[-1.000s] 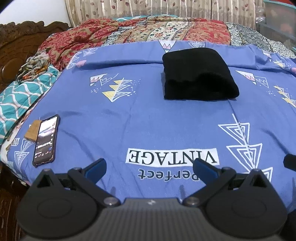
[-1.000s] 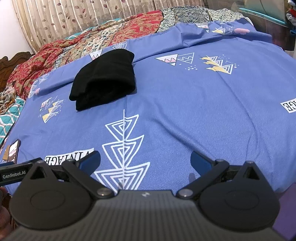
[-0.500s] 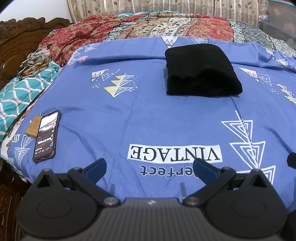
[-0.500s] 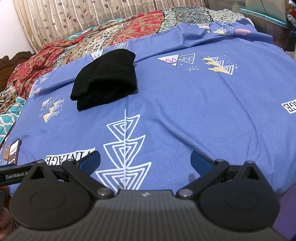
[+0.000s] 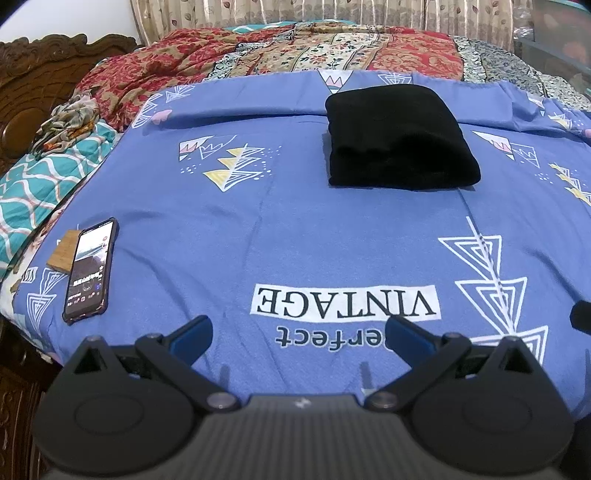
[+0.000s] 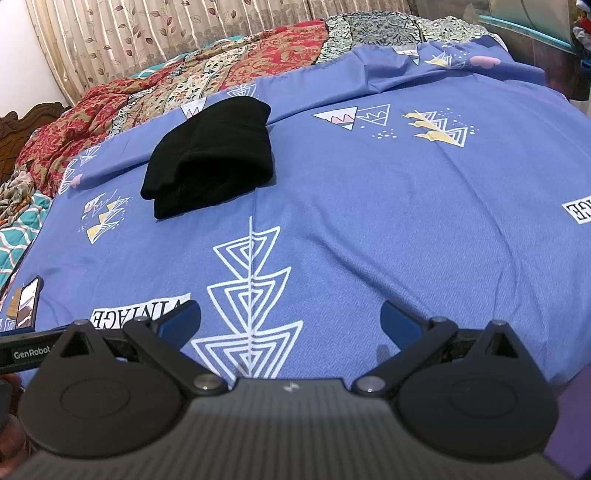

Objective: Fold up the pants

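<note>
A broad stretch of blue bedsheet lies bare between the near edge of the bed and the folded black pants, giving open room in front of both tools. The sheet's near edge drops away just below the tools; its far edge ends in a fold against a red patterned quilt.

The left tool hangs low over the near edge, its blue-tipped fingers spread wide apart and gripping nothing. The pants sit well apart from it, far and a little to the right. The right tool also has its fingers wide apart and empty; from it the pants lie far and to the left, well clear.

The pants rest as a compact folded bundle on the far part of the sheet, close to its far fold.

A phone lies screen-up near the left edge of the bed, touching a small brown card. A teal patterned cover shows at far left, beside a carved wooden headboard. Leaf-print curtains hang behind the bed.
</note>
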`<state>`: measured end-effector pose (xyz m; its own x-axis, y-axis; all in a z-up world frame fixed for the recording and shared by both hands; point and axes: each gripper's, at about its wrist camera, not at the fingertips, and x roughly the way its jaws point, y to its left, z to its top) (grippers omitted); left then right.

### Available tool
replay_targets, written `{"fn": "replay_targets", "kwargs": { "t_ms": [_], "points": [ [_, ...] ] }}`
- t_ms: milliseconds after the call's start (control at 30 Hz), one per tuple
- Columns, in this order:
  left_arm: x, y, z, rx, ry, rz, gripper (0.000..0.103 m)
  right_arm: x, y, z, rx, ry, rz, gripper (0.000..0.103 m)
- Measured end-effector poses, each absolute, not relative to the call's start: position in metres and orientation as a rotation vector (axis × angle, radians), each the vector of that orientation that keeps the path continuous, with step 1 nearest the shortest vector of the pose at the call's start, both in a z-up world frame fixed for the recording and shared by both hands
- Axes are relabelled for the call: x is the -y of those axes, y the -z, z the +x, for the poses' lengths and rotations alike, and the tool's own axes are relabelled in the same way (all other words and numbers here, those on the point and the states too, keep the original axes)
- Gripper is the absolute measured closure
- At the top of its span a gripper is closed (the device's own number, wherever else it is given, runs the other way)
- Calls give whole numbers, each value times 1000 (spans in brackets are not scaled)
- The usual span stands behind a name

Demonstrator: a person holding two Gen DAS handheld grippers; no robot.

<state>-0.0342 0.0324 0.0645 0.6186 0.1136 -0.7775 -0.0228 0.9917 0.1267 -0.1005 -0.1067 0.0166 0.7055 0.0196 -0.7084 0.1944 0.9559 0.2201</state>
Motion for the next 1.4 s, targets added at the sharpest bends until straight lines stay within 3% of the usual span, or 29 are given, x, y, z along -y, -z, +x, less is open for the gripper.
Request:
{"fn": "replay_targets", "kwargs": {
  "t_ms": [1400],
  "points": [
    [-39, -65, -35, -908, -118, 120, 0, 107, -15, -103, -790, 88, 289, 0]
  ]
}}
